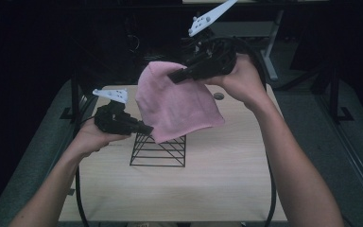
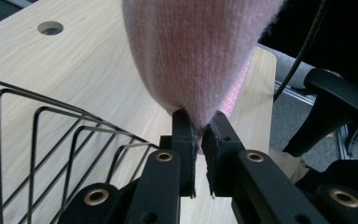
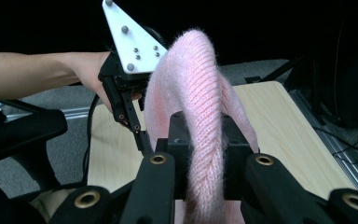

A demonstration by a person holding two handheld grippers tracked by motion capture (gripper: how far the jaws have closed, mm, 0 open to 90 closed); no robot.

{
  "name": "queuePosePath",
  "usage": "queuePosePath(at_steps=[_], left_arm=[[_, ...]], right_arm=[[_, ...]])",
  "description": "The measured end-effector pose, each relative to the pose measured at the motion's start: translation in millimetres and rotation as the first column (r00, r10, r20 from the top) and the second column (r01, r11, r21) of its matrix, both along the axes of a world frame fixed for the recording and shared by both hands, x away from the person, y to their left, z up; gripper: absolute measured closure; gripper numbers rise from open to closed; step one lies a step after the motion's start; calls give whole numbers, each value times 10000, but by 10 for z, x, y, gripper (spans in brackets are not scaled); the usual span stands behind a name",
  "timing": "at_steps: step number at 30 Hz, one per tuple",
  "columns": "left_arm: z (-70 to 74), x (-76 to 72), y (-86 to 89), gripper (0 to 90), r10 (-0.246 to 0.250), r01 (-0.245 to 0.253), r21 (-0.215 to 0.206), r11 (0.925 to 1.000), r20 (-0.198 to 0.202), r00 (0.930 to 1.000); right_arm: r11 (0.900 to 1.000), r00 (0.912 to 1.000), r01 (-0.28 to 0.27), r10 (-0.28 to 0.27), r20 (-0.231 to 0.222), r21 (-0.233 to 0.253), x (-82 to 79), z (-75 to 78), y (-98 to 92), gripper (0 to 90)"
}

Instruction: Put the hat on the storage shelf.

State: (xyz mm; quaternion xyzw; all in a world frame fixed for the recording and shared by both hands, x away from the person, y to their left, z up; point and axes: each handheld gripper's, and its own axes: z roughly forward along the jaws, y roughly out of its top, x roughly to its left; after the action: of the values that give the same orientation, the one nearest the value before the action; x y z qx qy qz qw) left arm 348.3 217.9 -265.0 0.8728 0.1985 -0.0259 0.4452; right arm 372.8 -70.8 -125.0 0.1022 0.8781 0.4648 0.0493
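From my seat, the nearest thing is the bare wooden table (image 1: 179,189), with my two forearms coming in over its near edge. Just past that, left of centre, stands the black wire rack (image 1: 159,150), open at the top.

My left gripper (image 1: 144,127) sits low at the rack's left side, its jaws pinched together on a small fold at the lower edge of the pink knitted hat (image 1: 175,101). In the left gripper view only a thin nip of knit lies between the pads (image 2: 196,140), and that worries me: any extra pull from the other hand could strip the fold straight out.

The hat hangs in the air above the rack's far part, stretched between both grippers. If the left hold fails, I judge it would swing towards the right hand and might snag its loose knit on the wire tops.

Farther off and higher, my right gripper (image 1: 179,74) is clamped on a thick bunched ridge of the hat (image 3: 200,140), a much surer hold. The imbalance is the hazard: a strong far grip hauling against a weak near one, or the knit stretching out of shape.
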Motion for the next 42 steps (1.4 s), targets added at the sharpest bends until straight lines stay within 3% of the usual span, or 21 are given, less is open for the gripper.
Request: queuePosePath(at_steps=[16,20,27,35,42], left_arm=[[119,1,360,877,1053,-1071,473,9931,385,9937],[124,30,421,877,1325,-1367,823,9872,553,9896],[19,69,505,877,1811,-1916,1503,9699,810,9801],[-80,140,465,876,1992,-2112,1718,9622,849,9763],[-160,175,336,876,1919,-2037,1789,9625,813,9780]], right_arm=[[9989,9998,176,-171,-114,429,204,-138,167,784],[9981,9995,251,-238,-225,568,277,-179,217,784],[9980,9986,229,-200,-490,587,379,-381,296,784],[9975,9962,503,-466,-732,499,446,-515,231,785],[9960,9949,599,-542,-851,668,489,-639,112,785]])
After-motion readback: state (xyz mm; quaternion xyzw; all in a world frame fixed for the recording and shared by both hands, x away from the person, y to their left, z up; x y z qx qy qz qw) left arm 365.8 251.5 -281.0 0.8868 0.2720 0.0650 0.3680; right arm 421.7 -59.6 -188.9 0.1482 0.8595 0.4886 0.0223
